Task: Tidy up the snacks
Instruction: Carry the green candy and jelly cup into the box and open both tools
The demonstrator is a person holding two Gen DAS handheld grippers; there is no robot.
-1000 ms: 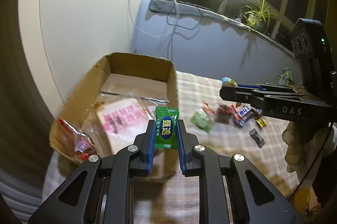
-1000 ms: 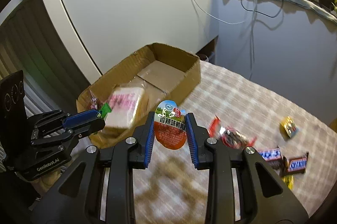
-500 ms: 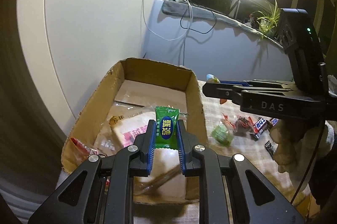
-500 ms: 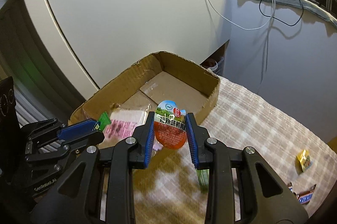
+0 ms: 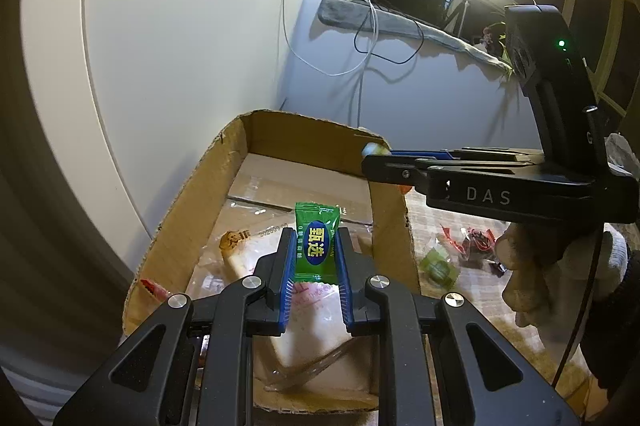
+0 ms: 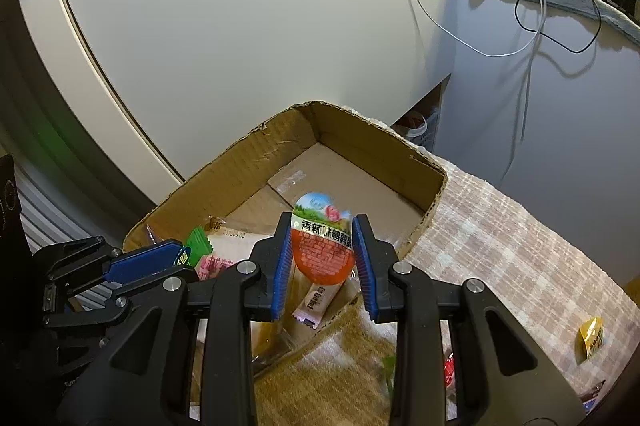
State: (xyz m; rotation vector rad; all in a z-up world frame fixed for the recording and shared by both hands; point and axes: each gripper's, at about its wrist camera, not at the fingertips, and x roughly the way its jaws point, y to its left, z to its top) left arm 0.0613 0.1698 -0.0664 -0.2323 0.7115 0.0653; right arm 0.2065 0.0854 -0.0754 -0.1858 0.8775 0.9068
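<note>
My left gripper (image 5: 314, 258) is shut on a green candy packet (image 5: 316, 246) and holds it above the open cardboard box (image 5: 188, 209). My right gripper (image 6: 322, 246) is shut on an orange egg-shaped snack pack (image 6: 323, 246) and holds it above the same box (image 6: 380, 153), near its right wall. The right gripper also shows in the left wrist view (image 5: 384, 161) over the box's right rim. The left gripper shows at the left of the right wrist view (image 6: 176, 258). A pink bread bag (image 5: 312, 330) and a small red packet (image 5: 154, 288) lie in the box.
The box stands on a checked tablecloth (image 6: 520, 246) against a white wall. Loose snacks lie on the cloth to the right: a green candy (image 5: 438, 266), red and dark wrappers (image 5: 472, 242), a yellow packet (image 6: 590, 338). Cables hang from the window ledge (image 5: 400, 17).
Both grippers have moved left toward the box and now hang over it, each still holding its snack. The loose snacks on the cloth have slid to the right of both views.
</note>
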